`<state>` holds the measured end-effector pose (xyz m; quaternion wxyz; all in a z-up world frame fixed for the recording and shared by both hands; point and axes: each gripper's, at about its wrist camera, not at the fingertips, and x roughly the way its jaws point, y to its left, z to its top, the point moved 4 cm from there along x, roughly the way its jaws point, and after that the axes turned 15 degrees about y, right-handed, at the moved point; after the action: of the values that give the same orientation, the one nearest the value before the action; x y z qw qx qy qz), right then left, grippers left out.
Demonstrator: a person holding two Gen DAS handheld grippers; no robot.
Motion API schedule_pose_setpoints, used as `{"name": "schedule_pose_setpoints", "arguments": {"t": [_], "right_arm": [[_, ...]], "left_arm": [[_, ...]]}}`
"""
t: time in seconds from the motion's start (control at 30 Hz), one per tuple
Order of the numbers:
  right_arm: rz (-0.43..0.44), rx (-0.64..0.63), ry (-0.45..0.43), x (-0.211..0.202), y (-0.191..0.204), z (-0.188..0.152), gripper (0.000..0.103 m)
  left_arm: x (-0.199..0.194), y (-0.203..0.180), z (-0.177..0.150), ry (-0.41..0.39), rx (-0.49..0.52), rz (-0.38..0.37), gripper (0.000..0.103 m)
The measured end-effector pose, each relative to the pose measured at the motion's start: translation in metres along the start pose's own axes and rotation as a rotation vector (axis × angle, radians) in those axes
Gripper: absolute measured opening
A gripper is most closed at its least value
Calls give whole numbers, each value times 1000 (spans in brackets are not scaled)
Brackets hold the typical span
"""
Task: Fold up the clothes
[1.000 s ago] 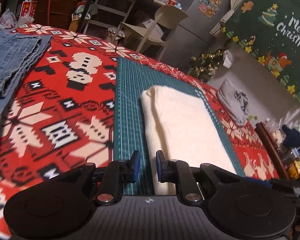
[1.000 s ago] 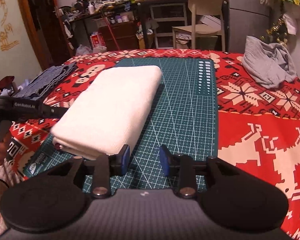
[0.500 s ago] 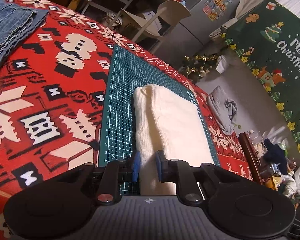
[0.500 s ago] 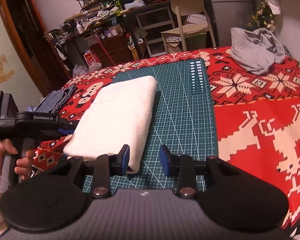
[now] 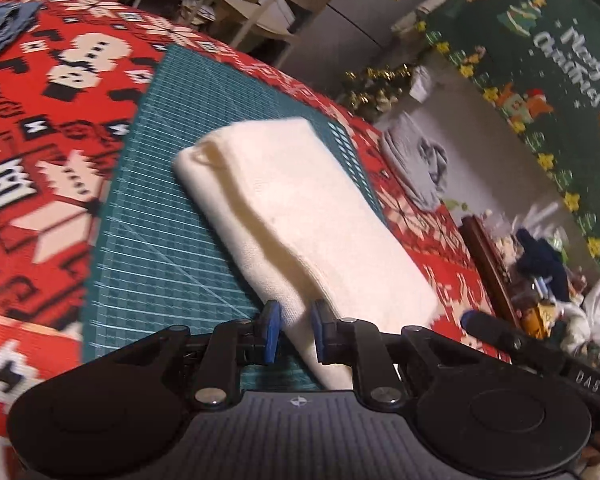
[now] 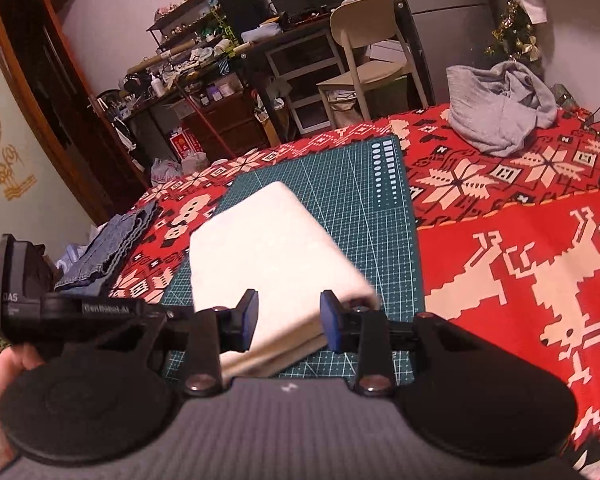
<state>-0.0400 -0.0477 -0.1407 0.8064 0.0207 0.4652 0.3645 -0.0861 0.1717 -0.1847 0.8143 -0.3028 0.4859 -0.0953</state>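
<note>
I'm holding both grippers at the near end of the folded cream garment [image 6: 276, 252], which is lying on the green cutting mat [image 6: 364, 184] over the red patterned cloth [image 6: 540, 280] — its near edge is sitting between the jaws of each. My left gripper [image 5: 294, 332] is standing narrowly parted and my right gripper [image 6: 288, 320] wider; I can't tell if the pads are pressing the fabric. Folded jeans [image 6: 112, 244] are lying left of the mat, a grey garment [image 6: 496, 116] far right.
</note>
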Motion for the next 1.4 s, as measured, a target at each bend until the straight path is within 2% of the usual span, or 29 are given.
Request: {"name": "schedule_pose_setpoints", "arguments": {"t": [0.1, 0.27, 0.4, 0.5, 0.53, 0.63, 0.73, 1.0, 1.03, 1.1, 1.27, 1.4], "right_arm": [[-8, -11, 6, -1, 3, 4, 37], [-26, -37, 22, 4, 10, 8, 37], [-36, -36, 45, 11, 12, 6, 37], [-48, -49, 65, 16, 15, 4, 37], [-51, -51, 69, 17, 15, 3, 37], [-53, -51, 75, 20, 15, 3, 37], [-55, -57, 83, 21, 17, 3, 37], [-28, -152, 121, 31, 42, -5, 36], [-24, -172, 127, 33, 47, -8, 33], [-21, -212, 142, 37, 56, -12, 11], [-42, -232, 168, 40, 60, -19, 10], [-42, -224, 187, 46, 60, -21, 10]], "left_arm": [[9, -14, -4, 12, 56, -11, 16], [5, -19, -10, -47, 138, 75, 14], [-3, -15, -1, -97, 216, 246, 9], [-1, -17, 9, -131, 331, 447, 5], [0, -17, 12, -135, 365, 491, 5], [7, -15, 18, -112, 412, 535, 1], [11, -17, 16, -93, 438, 535, 0], [16, -31, -2, -77, 486, 461, 0], [16, -32, -3, -74, 490, 448, 0], [15, -33, -5, -64, 492, 421, 0], [18, -39, -6, -41, 492, 361, 0], [24, -47, -9, -4, 497, 269, 0]]}}
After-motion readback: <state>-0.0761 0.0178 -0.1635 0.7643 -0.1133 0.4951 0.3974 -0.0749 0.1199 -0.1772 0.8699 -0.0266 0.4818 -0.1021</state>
